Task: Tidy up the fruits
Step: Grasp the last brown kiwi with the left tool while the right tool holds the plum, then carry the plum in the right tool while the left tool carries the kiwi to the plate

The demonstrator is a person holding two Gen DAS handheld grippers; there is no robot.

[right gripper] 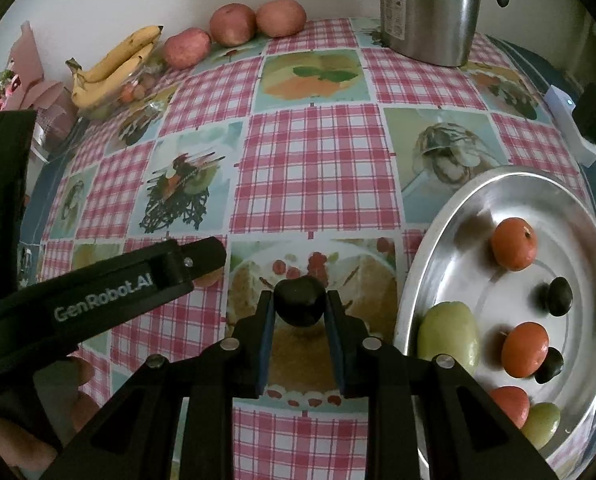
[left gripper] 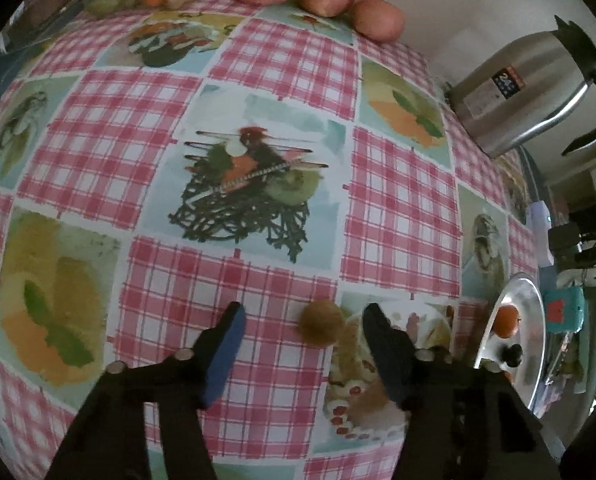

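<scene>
The right gripper point(right gripper: 300, 312) has its fingers clamped on a small dark rounded fruit point(right gripper: 300, 301), lifted just beside the round shiny metal plate point(right gripper: 454, 216), so carrying it over the rim seems next. The left gripper point(left gripper: 304, 320), fingers partly open and holding nothing, brackets a small brown round fruit point(left gripper: 322, 321) on the checked table point(left gripper: 398, 208), nearer its right finger; closing looks due.
</scene>
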